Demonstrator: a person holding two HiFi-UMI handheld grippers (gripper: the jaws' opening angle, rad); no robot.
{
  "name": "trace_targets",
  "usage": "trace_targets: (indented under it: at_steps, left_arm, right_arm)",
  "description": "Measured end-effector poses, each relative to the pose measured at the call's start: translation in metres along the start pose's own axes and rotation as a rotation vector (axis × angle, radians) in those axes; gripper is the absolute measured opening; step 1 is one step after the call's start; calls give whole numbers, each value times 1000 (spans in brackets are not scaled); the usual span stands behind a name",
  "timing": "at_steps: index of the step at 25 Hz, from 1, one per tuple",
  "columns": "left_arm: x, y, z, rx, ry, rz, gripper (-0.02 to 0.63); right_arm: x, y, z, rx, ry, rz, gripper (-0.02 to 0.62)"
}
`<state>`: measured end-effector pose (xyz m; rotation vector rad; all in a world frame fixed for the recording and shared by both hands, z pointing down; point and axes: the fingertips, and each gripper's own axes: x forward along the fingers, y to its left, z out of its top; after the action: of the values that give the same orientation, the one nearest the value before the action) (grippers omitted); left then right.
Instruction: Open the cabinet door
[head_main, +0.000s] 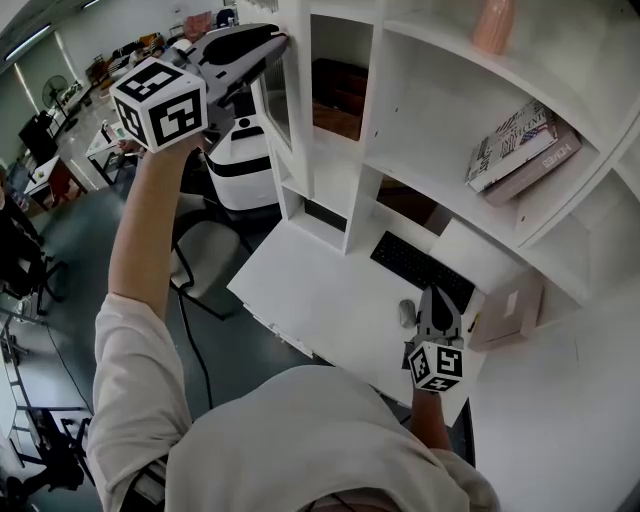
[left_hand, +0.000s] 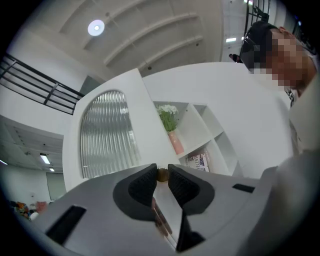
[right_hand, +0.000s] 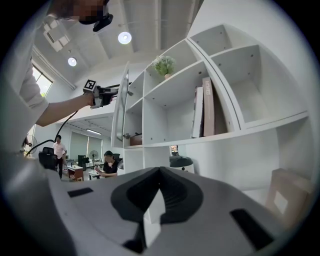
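The white cabinet door (head_main: 277, 95) has an arched ribbed-glass panel (left_hand: 107, 132) and stands part-way out from the white shelf unit (head_main: 400, 110). My left gripper (head_main: 278, 40), raised high at the shelf's left end, is shut on the door's small brass knob (left_hand: 162, 174); the knob sits between the black pads. In the right gripper view the door (right_hand: 120, 107) shows edge-on with the left gripper (right_hand: 102, 95) at it. My right gripper (head_main: 437, 293) hangs low over the white desk (head_main: 320, 290), shut and holding nothing, its tips meeting (right_hand: 160, 169).
A black keyboard (head_main: 420, 268), a mouse (head_main: 406, 313) and a cardboard box (head_main: 510, 315) lie on the desk near the right gripper. Books (head_main: 520, 150) and a pink vase (head_main: 493, 25) stand on the shelves. A white machine (head_main: 240, 160) stands left of the cabinet.
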<state>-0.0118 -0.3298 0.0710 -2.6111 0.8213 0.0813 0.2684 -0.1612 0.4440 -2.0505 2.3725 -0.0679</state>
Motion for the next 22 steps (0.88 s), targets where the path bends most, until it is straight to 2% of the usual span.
trace_targets:
  at_steps: [7,22]
  left_arm:
    - [-24,5,1,-36,3,-53,72]
    - [-86,30,2,-137,-73,-220,72]
  right_arm:
    - [6,10,-2,0,7,14,3]
    - [23,41,-5,-10,15,51,3]
